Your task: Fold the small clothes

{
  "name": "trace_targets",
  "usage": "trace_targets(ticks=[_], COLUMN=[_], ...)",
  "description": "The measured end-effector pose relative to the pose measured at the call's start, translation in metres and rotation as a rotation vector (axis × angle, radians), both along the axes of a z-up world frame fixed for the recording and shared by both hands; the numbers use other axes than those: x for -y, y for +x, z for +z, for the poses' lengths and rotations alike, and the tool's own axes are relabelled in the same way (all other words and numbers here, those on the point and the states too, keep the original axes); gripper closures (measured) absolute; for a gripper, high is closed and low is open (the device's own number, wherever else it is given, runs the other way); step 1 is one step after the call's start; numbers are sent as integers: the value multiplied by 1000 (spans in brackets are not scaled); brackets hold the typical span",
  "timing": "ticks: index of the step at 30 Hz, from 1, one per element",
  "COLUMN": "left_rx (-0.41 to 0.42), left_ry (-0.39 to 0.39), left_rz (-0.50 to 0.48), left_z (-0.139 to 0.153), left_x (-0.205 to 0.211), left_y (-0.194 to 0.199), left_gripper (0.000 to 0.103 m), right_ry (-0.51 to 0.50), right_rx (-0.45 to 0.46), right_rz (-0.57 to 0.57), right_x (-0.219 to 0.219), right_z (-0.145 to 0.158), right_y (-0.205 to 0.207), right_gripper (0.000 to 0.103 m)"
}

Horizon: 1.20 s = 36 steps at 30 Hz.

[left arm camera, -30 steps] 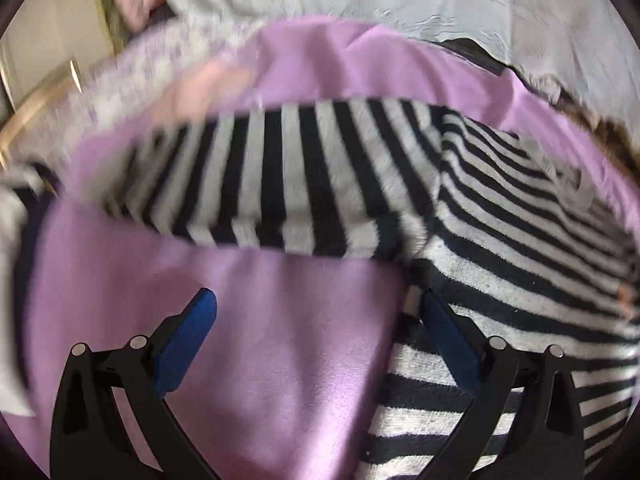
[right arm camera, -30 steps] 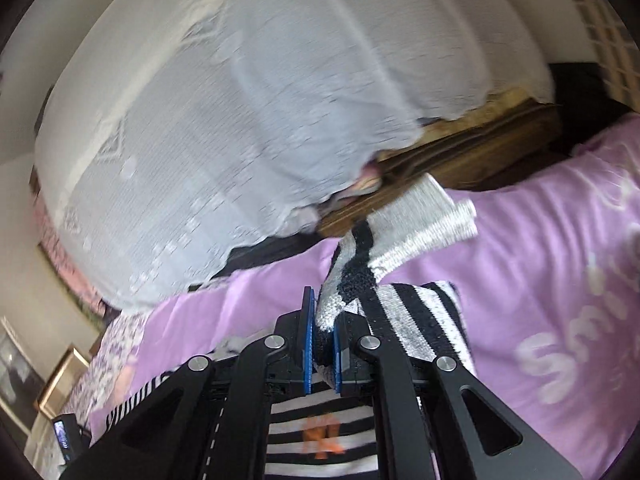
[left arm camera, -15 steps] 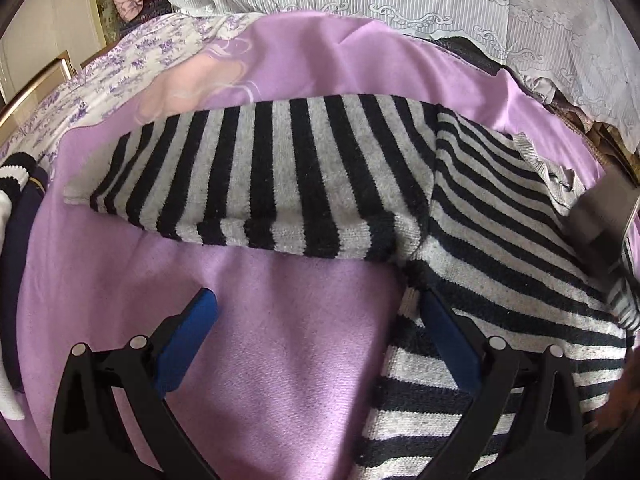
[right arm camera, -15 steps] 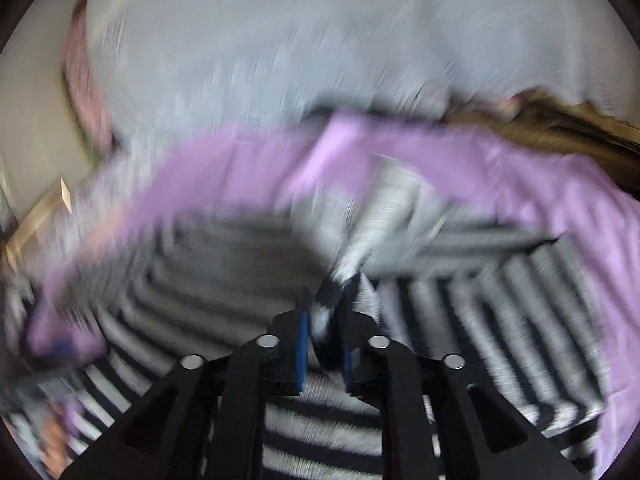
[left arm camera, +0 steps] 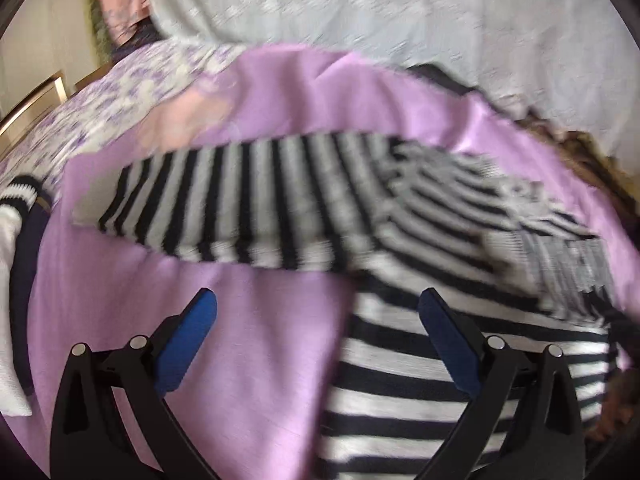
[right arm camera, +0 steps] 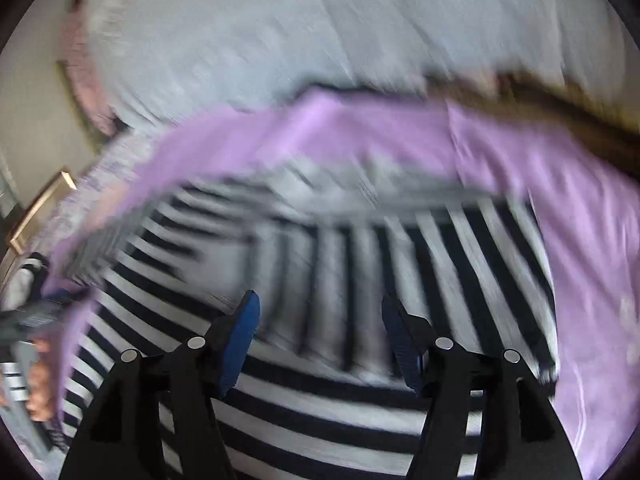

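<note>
A black-and-white striped sweater (left arm camera: 420, 240) lies on a purple blanket (left arm camera: 248, 360). Its left sleeve (left arm camera: 224, 212) stretches out to the left. Its right sleeve (right arm camera: 400, 280) lies folded across the body. My left gripper (left arm camera: 316, 304) is open and empty, above the blanket and the sweater's left edge. My right gripper (right arm camera: 320, 308) is open and empty, just above the folded sleeve on the sweater (right arm camera: 320, 412). Both views are blurred by motion.
A white lace cover (left arm camera: 380, 8) hangs behind the blanket. A floral sheet (left arm camera: 120, 92) lies at the left. Other folded clothes (left arm camera: 16, 240) lie at the far left edge. A wooden edge (right arm camera: 580, 112) shows at the right in the right wrist view.
My right gripper carried the right sleeve down across the sweater body, then opened and let it go. My left gripper stayed open and tilted up slightly.
</note>
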<state>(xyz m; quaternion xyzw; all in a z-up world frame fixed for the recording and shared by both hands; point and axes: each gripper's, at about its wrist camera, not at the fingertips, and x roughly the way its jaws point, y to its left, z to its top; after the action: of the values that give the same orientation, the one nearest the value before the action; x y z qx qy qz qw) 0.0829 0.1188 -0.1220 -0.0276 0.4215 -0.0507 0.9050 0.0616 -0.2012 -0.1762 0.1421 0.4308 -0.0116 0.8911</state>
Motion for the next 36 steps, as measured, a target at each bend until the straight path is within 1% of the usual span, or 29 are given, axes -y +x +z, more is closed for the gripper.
trace_targets(ticks=[1,2,3,4,6,9,11,12,13,14,15,16,17,18,20,22,24,27,30,32,33,34,35,36], left_rx=[10,6,-4,-16,-19,15,21,10,-5,-37,-99,-167,-182,-149,-169,-156,-145,-145,-173,-181,-187,-199,-216,-230], left_ry=[-15,-34,-39,-38,-14,32,54,69,88,122,177,218,152,81,59,54,56,6,-33,-72,-65,-74,-108,-148], left_rz=[-30,-79,-109,-145,-196,-277,-346,-368,-376,-374,-361,-337,-334,-321,-330,-332,-334,-350,-334,-351,-341,-342,-347,-351], left_z=[4,6,6,7,10,18,17,11,4,-10,-32,-54,-63,-59,-53,-44,-35,-29,-32,-32,-34,-36,-38,-41], left_x=[6,17,25,35,63,106,139,155,168,180,190,193,187,177,165,150,128,82,33,5,-5,-14,-23,-30], left_y=[-4,-8,-9,-9,-10,-10,-3,4,11,23,40,53,59,58,55,43,24,-14,-53,-83,-97,-108,-121,-131], left_gripper=[4,4,4,4,4,4,4,4,4,4,4,4,4,4,4,4,5,5,5,5,5,5,5,5], right_ry=[65,81,99,116,137,173,214,237,250,274,290,290,299,326,334,299,255,249,235,253,272,300,323,366], right_rx=[31,43,40,55,123,164,161,141,92,42,60,93,95,111,132,154,170,159,125,105,93,77,68,43], right_rz=[19,24,16,6,-3,-35,-73,-96,-130,-151,-153,-145,-142,-148,-153,-143,-131,-99,-74,-59,-52,-48,-43,-28], right_x=[10,14,19,22,33,58,79,91,103,114,122,127,130,133,134,126,117,105,91,83,79,75,70,65], right_z=[-5,-2,4,11,29,42,36,26,10,-9,-18,-21,-22,-21,-14,-3,8,7,-1,-7,-9,-12,-15,-20], right_y=[-6,-12,-19,-25,-38,-41,-33,-24,-16,-9,-8,-15,-20,-30,-50,-73,-101,-145,-193,-216,-230,-244,-252,-261], right_gripper=[39,40,40,39,39,39,39,39,40,44,58,69,71,72,70,58,51,50,50,49,47,44,43,42])
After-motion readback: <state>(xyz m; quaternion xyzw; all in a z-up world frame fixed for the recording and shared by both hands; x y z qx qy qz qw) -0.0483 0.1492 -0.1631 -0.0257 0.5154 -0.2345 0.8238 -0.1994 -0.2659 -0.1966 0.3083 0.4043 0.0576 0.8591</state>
